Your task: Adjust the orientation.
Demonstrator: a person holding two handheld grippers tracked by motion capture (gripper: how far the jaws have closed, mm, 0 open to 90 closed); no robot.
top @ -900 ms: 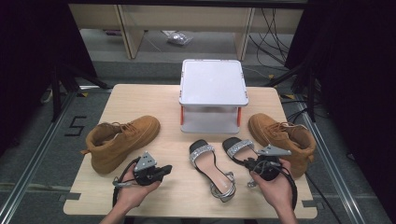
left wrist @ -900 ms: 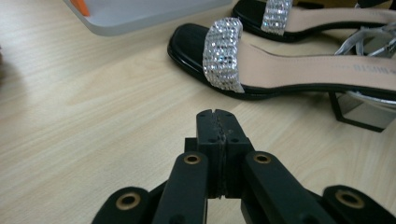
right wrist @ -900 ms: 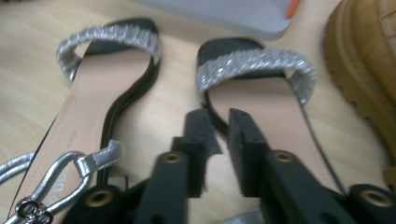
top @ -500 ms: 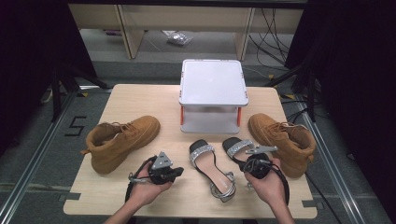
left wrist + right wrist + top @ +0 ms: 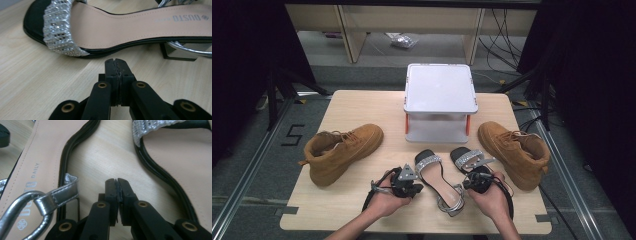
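While both grippers are hovering closed and empty | left gripper (image 5: 409,184) facing left sandal (image 5: 439,181), right gripper (image 5: 476,181) between the pair | sandals lying mid-table (image 5: 362,105), front of box (image 5: 440,102) | likely handling light, stiff-soled; straps (image 5: 58,30) soft, probably offering best hold.
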